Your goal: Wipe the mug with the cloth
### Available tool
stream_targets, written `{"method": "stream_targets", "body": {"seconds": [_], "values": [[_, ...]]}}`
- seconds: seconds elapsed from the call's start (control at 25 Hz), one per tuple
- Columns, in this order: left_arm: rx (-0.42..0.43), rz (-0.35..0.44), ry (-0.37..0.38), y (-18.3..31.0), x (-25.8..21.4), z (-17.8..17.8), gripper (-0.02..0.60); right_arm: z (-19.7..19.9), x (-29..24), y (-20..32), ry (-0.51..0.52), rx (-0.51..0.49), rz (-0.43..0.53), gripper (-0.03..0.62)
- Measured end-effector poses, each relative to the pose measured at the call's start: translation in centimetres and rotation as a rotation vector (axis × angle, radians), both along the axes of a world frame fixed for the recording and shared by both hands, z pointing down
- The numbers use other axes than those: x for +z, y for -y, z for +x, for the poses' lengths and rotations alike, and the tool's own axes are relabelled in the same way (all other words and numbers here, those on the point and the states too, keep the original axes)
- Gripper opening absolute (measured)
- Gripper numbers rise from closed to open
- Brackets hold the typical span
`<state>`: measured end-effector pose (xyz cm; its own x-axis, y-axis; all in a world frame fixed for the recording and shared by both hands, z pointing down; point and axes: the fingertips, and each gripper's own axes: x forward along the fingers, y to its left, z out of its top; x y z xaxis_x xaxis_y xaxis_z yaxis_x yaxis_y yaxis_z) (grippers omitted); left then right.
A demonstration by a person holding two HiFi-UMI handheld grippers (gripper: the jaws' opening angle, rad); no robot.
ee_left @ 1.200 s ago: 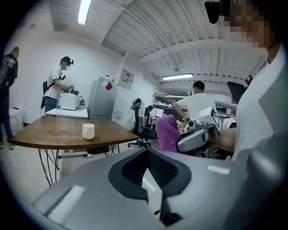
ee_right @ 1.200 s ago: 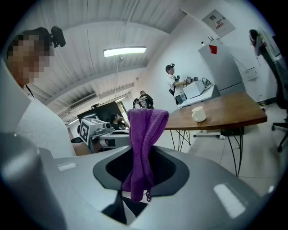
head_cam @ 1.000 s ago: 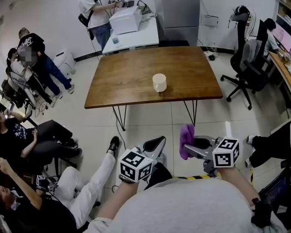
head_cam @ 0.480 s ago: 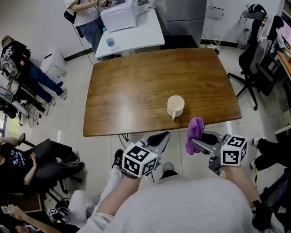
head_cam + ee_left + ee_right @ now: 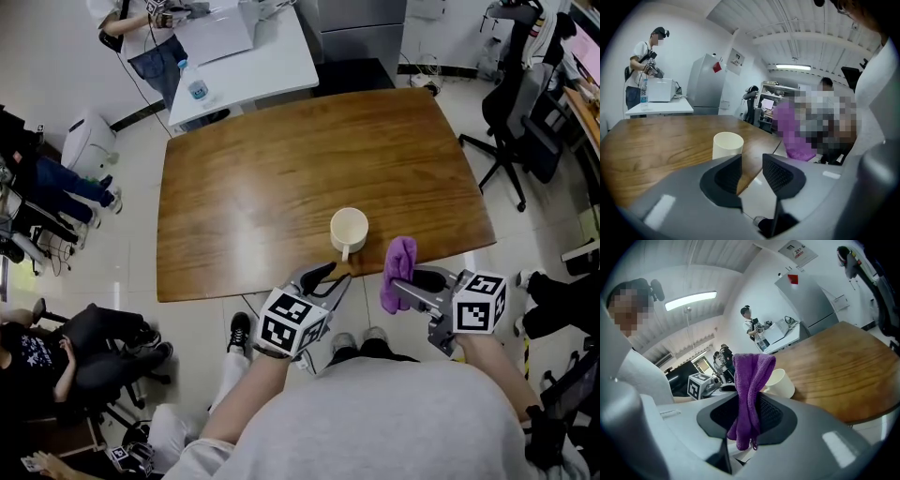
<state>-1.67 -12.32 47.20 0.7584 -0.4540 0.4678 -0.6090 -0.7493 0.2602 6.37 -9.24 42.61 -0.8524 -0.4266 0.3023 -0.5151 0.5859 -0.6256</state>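
your left gripper (image 5: pixel 328 278) was the nearer one here. its tips sat at the near table edge, lower middle of the head view. the mug (image 5: pixel 349 228) stood just up-frame of them and a touch to the right, upright on the wooden table (image 5: pixel 234 187), with its handle pointing down-frame at you. those jaws had just been opening and stood apart with nothing between them. in the left gripper view the mug showed just above the left-hand jaw, so it wasn't quite lined up with the gap.

your right gripper (image 5: pixel 405 284) was clamped tight on the purple cloth (image 5: pixel 400 262), which stuck up out of the jaws. it sat to the lower right of the mug and apart from it.

so i'd guess the left needed to nudge right and go forward to steady the mug, and the cloth had to come in from the mug's right side.
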Motion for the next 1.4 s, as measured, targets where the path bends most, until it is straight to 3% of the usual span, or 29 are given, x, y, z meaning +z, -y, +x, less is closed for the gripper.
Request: {"method": "stream_targets", "body": {"seconds": [0.24, 0.56, 0.68, 0.88, 1.08, 1.4], "values": [[-0.041, -0.051, 0.021, 2.0, 3.1, 0.7, 0.169, 0.7, 0.0, 1.4, -0.016, -0.042, -0.001, 0.110], [-0.083, -0.111, 0.017, 3.6, 5.9, 1.4, 0.175, 1.8, 1.2, 2.3, 0.000, -0.027, -0.042, 0.110], [-0.100, -0.126, 0.011, 4.0, 6.2, 1.3, 0.157, 1.2, 1.4, 3.2, 0.070, 0.000, -0.066, 0.109], [-0.108, -0.122, 0.016, 4.2, 6.0, 1.3, 0.067, 0.4, 2.5, 4.0, 0.101, 0.009, -0.083, 0.109], [-0.074, -0.130, 0.018, 4.4, 5.9, 1.6, 0.061, -0.3, 3.9, 6.4, 0.218, 0.090, -0.176, 0.109], [-0.011, -0.144, 0.028, 4.3, 6.0, 1.5, 0.060, -2.0, 6.5, 8.6, 0.221, 0.126, -0.203, 0.109]]}}
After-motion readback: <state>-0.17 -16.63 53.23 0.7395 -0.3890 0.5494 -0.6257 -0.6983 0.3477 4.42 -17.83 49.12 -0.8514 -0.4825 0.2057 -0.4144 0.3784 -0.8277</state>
